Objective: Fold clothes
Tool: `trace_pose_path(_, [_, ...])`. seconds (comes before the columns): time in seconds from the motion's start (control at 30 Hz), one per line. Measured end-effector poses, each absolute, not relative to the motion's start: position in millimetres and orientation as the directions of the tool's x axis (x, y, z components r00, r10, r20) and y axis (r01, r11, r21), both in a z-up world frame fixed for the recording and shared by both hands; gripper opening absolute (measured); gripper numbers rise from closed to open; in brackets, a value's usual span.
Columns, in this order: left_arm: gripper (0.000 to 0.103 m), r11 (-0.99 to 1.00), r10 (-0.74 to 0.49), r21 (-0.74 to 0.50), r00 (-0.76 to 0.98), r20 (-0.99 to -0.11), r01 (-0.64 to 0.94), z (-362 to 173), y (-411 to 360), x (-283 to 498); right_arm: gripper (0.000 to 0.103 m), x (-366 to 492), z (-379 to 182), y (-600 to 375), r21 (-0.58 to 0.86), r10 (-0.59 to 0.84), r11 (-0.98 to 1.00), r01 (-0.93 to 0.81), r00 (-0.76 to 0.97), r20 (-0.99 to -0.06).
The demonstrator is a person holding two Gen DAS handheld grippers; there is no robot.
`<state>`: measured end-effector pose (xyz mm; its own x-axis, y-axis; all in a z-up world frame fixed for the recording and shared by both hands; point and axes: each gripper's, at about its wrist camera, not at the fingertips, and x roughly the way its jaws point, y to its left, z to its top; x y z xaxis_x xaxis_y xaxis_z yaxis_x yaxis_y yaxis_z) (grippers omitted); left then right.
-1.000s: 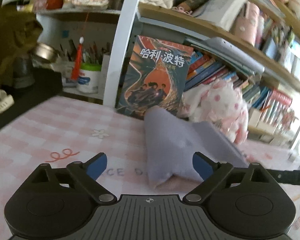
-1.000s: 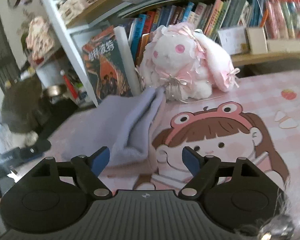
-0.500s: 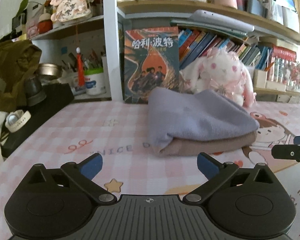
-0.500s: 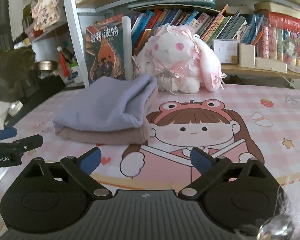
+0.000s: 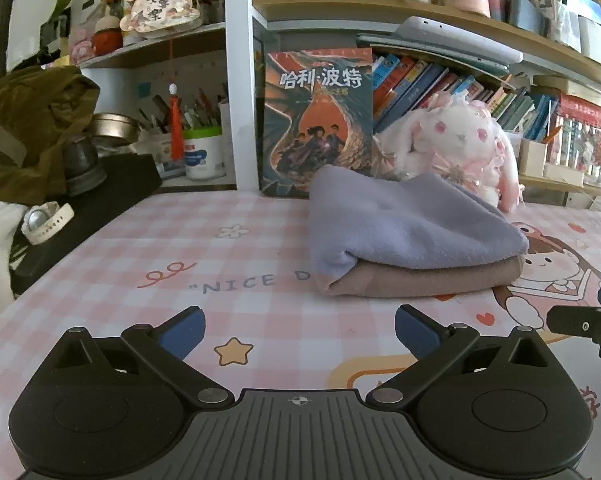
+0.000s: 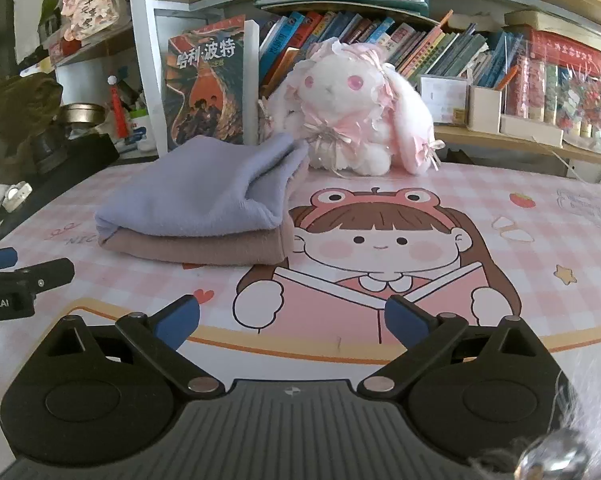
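Ahead of my left claw [image 5: 296,330], the folded cloth [image 5: 412,240] covers the foot of the standing book [image 5: 318,120] and the lower body of the plush rabbit [image 5: 456,140] behind it. To that claw's right, my right claw [image 5: 584,320] is cut off by the picture's edge. Ahead-left of my right claw [image 6: 292,320], the left claw [image 6: 16,280] is likewise cropped. The spines on the bookshelf [image 6: 440,52] are too small to read.

On the surface [image 6: 500,200] lie one folded garment [image 6: 196,216], lilac above and tan below, one plush rabbit [image 6: 352,120], one upright book [image 6: 208,80], and two grippers, left [image 5: 296,330] and right [image 6: 292,322].
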<state>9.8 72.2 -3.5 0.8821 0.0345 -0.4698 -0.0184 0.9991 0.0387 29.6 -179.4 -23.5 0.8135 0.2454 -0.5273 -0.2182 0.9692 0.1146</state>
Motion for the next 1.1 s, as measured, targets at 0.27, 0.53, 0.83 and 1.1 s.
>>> trace_pose_path(0.27, [0.102,0.998,0.039,0.061,0.873,-0.486,-0.011,-4,69,6,0.1,22,-24,-176,0.072,0.21,0.976,-0.204,0.815,-0.54])
trace_pose_path(0.53, [0.102,0.999,0.042,0.049,0.867,-0.497,-0.02,-1,67,4,0.102,14,-20,-173,0.037,0.193,0.978,-0.205,0.824,-0.533])
trace_pose_path(0.83, [0.103,0.998,0.052,0.05,0.88,-0.473,-0.032,1,56,-3,0.103,6,-18,-173,0.042,0.182,0.981,-0.188,0.837,-0.516])
trace_pose_path(1.1, [0.103,0.995,0.078,0.087,0.887,-0.455,-0.043,0,52,-4,0.103,5,-19,-173,0.016,0.157,0.985,-0.173,0.852,-0.5])
